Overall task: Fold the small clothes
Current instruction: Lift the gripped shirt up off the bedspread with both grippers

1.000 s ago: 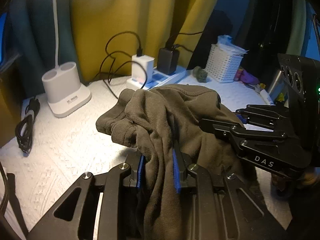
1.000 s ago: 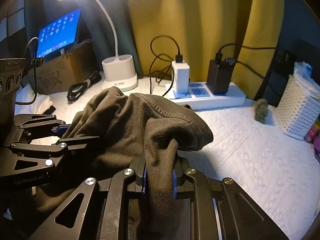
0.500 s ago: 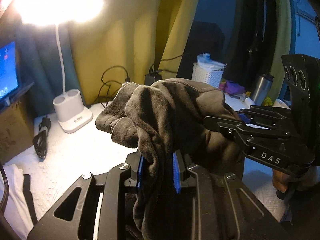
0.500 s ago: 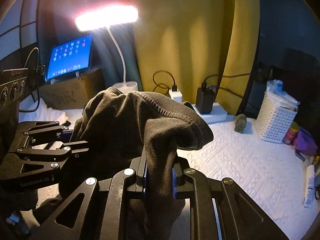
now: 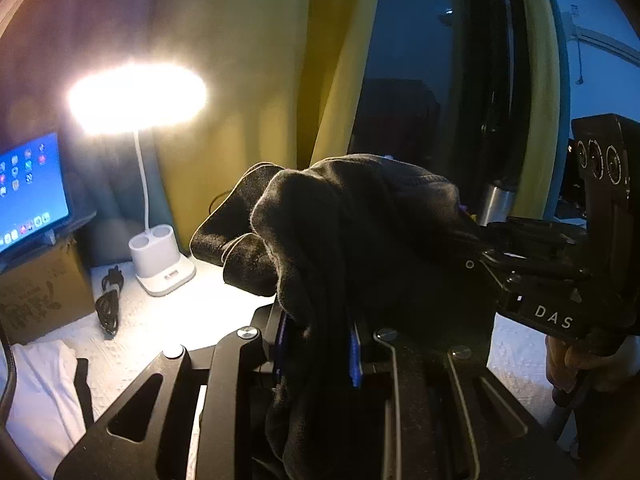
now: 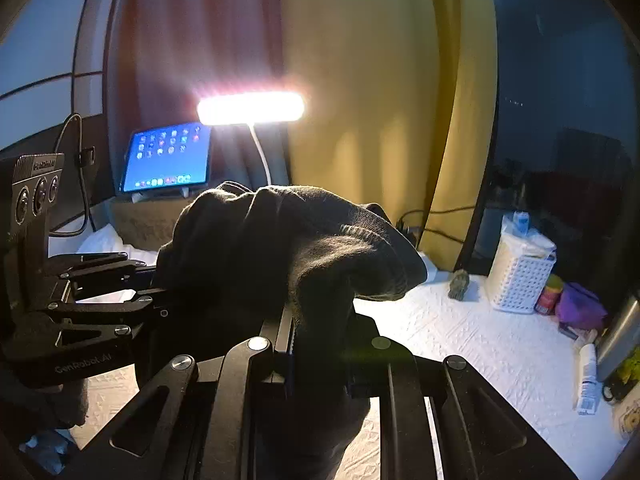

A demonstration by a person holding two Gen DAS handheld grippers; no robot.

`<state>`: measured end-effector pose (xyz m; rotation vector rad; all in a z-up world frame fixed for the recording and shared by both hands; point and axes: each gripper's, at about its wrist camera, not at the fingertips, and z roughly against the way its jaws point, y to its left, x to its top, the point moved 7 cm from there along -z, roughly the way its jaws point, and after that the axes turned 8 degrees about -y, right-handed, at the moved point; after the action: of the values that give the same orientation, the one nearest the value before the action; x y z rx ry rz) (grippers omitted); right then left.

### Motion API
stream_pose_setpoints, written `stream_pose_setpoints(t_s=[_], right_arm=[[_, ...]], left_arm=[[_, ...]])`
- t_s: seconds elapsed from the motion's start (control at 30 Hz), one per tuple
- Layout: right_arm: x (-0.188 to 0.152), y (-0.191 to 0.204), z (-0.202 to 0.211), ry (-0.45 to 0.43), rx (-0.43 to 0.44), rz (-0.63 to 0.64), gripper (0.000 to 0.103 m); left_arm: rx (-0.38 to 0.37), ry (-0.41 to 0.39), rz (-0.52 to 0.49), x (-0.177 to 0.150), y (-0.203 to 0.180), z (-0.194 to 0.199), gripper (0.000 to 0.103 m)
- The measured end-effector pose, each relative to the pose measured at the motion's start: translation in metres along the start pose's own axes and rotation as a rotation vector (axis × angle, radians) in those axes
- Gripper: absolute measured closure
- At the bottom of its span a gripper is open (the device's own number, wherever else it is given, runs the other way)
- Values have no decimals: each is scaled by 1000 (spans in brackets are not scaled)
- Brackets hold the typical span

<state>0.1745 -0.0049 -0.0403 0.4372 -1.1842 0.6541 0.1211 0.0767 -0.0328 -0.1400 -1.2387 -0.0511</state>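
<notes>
Dark garment (image 5: 360, 232) hangs clamped between both grippers.

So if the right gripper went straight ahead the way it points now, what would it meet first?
Beyond the dark garment the right gripper clamps, probably the yellow curtain; depth is hard to judge.

The left gripper (image 5: 318, 344) is pinching a dark garment (image 5: 360, 240), which is bunching above its jaws; the right gripper (image 5: 480, 248) is gripping the cloth's far side.
</notes>
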Motion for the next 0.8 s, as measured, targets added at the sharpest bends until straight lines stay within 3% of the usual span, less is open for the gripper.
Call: stream_pose_setpoints(t_s=[0.8], right_arm=[[66, 51, 92, -205, -8, 101, 86]], left_arm=[[3, -183, -7, 39, -7, 89, 81]])
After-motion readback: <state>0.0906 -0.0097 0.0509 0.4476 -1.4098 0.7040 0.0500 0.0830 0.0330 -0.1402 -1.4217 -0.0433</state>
